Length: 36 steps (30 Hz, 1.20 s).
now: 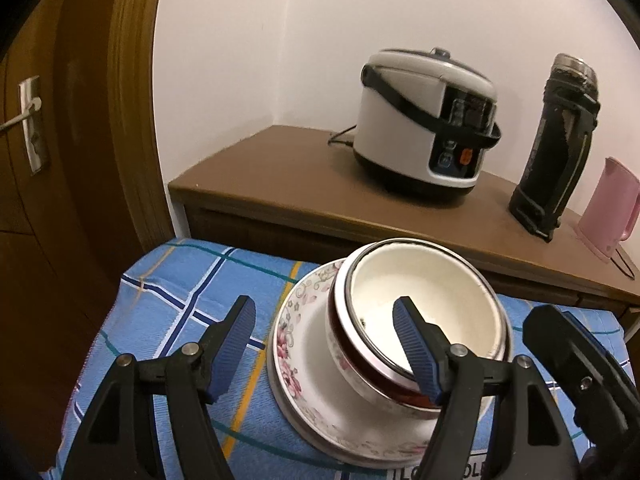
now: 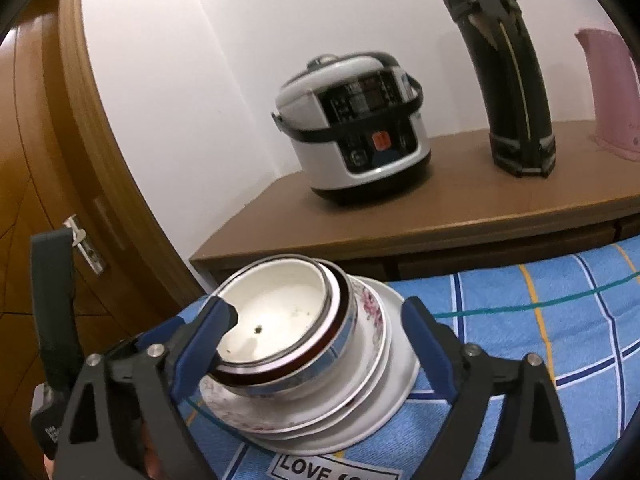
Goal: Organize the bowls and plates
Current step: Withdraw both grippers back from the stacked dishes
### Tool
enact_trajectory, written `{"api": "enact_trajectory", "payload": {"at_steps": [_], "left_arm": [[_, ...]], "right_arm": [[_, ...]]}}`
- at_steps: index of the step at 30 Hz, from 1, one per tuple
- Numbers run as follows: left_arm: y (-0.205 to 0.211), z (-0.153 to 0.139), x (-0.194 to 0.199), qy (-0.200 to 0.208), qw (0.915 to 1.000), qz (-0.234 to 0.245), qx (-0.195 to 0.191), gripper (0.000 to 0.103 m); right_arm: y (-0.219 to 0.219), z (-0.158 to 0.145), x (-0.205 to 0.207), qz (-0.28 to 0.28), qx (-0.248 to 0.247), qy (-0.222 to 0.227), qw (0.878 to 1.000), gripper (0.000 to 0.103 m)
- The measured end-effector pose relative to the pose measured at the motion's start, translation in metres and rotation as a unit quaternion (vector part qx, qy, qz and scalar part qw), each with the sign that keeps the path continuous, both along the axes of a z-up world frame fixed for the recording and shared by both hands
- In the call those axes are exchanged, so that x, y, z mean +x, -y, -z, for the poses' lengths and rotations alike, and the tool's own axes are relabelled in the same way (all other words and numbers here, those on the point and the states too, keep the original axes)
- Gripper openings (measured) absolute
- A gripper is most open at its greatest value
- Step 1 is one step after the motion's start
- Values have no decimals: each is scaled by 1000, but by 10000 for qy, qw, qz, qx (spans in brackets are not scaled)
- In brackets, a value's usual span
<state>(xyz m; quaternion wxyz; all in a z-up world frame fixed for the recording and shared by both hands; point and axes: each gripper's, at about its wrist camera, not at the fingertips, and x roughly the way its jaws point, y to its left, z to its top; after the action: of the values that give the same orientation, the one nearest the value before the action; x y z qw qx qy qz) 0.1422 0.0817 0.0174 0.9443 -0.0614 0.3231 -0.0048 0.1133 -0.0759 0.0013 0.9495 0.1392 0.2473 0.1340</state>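
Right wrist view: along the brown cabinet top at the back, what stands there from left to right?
Rice cooker → tall black flask → pink kettle, cut off at the right edge.

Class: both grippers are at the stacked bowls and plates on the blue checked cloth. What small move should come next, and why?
Probably draw both grippers straight back. The bowls already sit nested on the plates, and the right gripper and left gripper both stand open, pads not pressing. The stack leans a little, so retreat without brushing it.
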Motion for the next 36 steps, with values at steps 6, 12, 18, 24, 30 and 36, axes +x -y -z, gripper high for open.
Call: {"api": "enact_trajectory", "payload": {"at_steps": [6,12,18,24,30,36], "left_arm": [[2,-12,-14,235,9997,4,5,73],[6,-18,-25,301,9995,25,88,74],[9,-27,-43,449,9988,-21,206,74],[11,-35,-67,634,9976,-43,261,74],[11,-41,-88,736,9970,-35,221,74],[13,-46,-107,823,9961,-79,324,74]], "right_arm": [[-1,-9,-11,0,38,132,9999,96],[-1,-14,-24,46,53,231,9997,99],[1,-18,-36,46,129,281,9995,99],[2,-26,-59,91,76,491,9987,99],[7,-37,-80,158,168,660,9976,100],[8,-46,-100,210,202,774,9966,100]]}}
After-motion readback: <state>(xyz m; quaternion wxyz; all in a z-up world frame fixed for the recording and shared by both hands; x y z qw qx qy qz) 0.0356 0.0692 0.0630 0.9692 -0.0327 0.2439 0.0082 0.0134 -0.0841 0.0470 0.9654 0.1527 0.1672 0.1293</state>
